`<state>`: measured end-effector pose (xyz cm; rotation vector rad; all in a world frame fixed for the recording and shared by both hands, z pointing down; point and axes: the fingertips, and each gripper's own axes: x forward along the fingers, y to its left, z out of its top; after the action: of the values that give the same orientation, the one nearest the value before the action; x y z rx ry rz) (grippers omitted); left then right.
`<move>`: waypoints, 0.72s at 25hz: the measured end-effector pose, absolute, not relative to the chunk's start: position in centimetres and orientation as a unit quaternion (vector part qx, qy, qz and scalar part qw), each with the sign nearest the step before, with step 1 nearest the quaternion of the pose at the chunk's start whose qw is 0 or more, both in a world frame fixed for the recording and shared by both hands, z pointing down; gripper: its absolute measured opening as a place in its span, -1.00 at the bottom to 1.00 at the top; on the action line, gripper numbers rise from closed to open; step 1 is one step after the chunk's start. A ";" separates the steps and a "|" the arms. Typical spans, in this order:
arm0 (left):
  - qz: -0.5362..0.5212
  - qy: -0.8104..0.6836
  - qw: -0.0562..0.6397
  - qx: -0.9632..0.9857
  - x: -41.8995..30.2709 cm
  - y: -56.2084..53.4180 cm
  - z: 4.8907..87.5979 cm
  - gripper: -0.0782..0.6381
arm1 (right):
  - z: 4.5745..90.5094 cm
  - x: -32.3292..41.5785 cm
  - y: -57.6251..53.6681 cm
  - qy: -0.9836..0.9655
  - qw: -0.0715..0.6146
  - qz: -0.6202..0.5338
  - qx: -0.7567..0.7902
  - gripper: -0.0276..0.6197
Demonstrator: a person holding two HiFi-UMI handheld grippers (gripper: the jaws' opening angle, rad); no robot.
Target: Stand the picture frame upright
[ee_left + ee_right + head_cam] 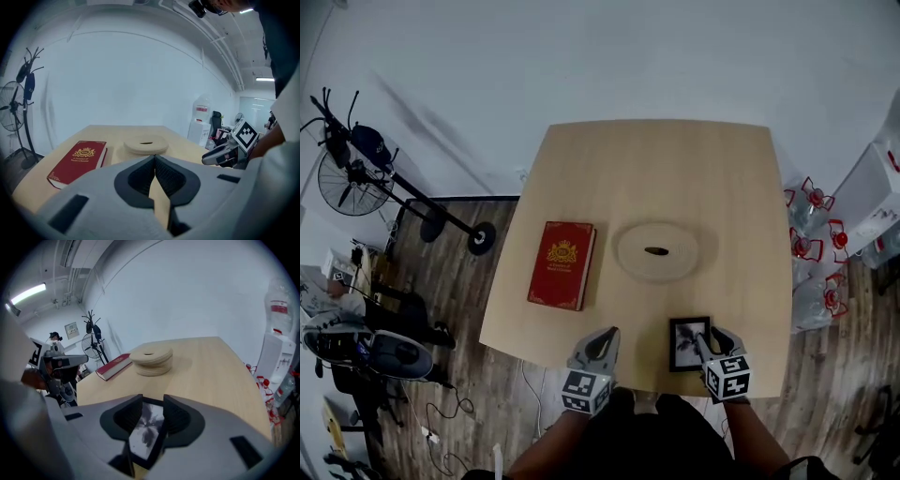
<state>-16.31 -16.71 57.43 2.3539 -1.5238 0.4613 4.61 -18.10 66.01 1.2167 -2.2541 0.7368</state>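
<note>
Jaws of the right gripper (152, 403) stand spread, with the picture frame (144, 434) lying flat on the table (211, 366) between them. The left gripper (155, 158) has its jaws pressed together, empty. I would close squarely on the frame's edge, then tip it up slowly so it cannot slide.

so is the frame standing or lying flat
Lying flat: the frame lies face up on the table, its picture facing the head view.
</note>
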 end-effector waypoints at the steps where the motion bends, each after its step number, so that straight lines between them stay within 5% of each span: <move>1: 0.163 -0.527 0.149 0.821 -16.4 -17.0 57.5 -0.78 | 66.7 4.9 -18.2 -0.816 0.245 0.268 0.450 -0.57; 18: 0.157 -0.503 0.151 0.836 -18.0 -18.1 57.5 -0.78 | 73.6 5.9 -16.3 -0.746 0.334 0.338 0.466 -0.53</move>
<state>-17.97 -18.09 57.55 2.4012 -1.4446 0.4510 5.91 -16.31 73.64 1.2160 -1.9475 0.8824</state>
